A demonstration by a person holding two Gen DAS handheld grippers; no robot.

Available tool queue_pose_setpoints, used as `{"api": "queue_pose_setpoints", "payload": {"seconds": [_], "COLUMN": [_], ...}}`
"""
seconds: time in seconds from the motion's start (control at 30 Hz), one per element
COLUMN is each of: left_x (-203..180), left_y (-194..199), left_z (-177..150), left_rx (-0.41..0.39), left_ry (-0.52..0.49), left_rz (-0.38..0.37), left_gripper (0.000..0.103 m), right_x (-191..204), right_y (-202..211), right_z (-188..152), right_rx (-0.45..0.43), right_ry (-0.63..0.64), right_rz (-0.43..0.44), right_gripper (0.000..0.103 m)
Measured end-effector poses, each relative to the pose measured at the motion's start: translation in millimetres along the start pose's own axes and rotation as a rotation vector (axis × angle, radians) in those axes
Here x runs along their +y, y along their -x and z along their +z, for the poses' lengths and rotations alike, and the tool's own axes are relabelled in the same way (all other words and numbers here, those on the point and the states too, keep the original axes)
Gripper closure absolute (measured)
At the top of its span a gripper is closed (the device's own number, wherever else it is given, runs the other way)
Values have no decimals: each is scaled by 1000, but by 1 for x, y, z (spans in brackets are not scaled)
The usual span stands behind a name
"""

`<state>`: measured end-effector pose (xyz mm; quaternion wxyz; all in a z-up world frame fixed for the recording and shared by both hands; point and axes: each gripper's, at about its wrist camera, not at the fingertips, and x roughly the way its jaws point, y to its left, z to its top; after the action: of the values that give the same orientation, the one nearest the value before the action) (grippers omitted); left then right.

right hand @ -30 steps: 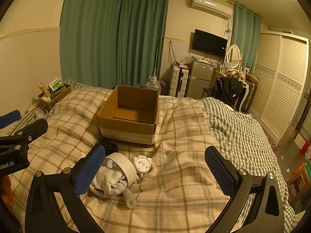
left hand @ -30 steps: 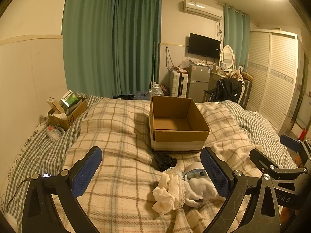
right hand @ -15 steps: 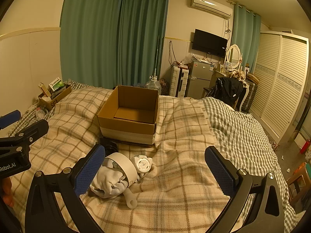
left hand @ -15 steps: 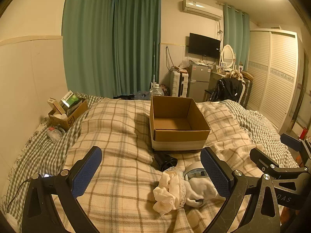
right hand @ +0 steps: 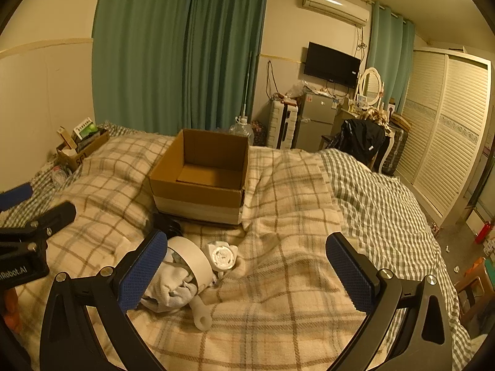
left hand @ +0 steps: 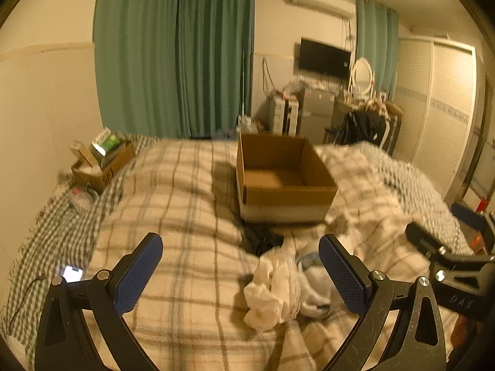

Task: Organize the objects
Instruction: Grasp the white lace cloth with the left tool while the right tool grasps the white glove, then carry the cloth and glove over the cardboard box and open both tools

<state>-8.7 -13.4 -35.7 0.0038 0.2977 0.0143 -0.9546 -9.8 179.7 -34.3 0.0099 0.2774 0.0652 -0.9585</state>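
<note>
My left tongs [left hand: 239, 273] and right tongs [right hand: 246, 267] both gape wide with nothing between their pads, over the plaid bed [right hand: 287, 293]. The open cardboard box [right hand: 201, 179] sits mid-bed. Just before it lie a black item [left hand: 261, 239], a cream cloth [left hand: 272, 290], a white cup stuffed with fabric [right hand: 185, 266] and a white round piece [right hand: 221, 255], bunched together. A phone [left hand: 72, 273] glows at the bed's left edge.

Green curtains [right hand: 182, 49] hang behind the plaid-covered bed [right hand: 294, 204]; a louvred wardrobe [right hand: 445, 130] lines the right wall.
</note>
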Motion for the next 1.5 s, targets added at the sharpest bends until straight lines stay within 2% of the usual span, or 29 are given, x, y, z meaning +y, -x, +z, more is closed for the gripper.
{"api": "queue_pose_setpoints", "payload": {"seconds": [0.1,0.23,0.3,0.33,0.37,0.43,0.5,0.63,0.7,0.83,0.9,1.0,1.1,1.17,1.2,1.3,1.33,1.5], "left_x": [-3,-13,-17,-19,-21,-22,-18,-10,-5,7,13,18,20,20,19,18,17,14], "left_y": [-22,-62,-77,-84,-89,-96,-91,-65,-51,-34,-31,-30,-34,-35,-36,-36,-34,-26], "left_z": [-14,-40,-49,-52,-56,-60,-60,-47,-38,-26,-27,-30,-33,-34,-35,-38,-38,-36], "left_rx": [87,241,301,326,343,374,357,272,224,196,188,183,200,206,207,216,215,203], "left_ry": [-18,-49,-53,-53,-49,-38,-21,4,-15,-15,-15,-26,-6,2,2,8,6,-3], "left_rz": [1,-28,-64,-82,-111,-145,-146,-131,-96,-77,-64,-52,-70,-84,-86,-111,-118,-129], "left_gripper": [6,16,30,41,57,78,85,87,87,87,87,87,87,87,87,87,87,87], "right_x": [-3,-7,-9,-9,-9,-8,-6,3,11,35,49,66,77,81,81,79,78,71], "right_y": [-11,-27,-34,-36,-39,-42,-44,-40,-38,-40,-45,-59,-75,-82,-83,-78,-72,-38], "right_z": [-6,-13,-17,-19,-20,-23,-24,-23,-23,-24,-27,-36,-50,-58,-59,-60,-59,-43], "right_rx": [29,63,82,90,98,110,119,122,124,142,149,203,266,301,306,291,271,184], "right_ry": [-6,-15,-24,-26,-28,-29,-24,13,37,100,135,181,208,221,225,229,230,223], "right_rz": [1,9,20,27,35,44,49,62,77,117,118,164,180,191,196,190,180,161], "right_gripper": [0,0,0,0,0,0,0,0,0,1,7,15,29,47,49,58,64,66]}}
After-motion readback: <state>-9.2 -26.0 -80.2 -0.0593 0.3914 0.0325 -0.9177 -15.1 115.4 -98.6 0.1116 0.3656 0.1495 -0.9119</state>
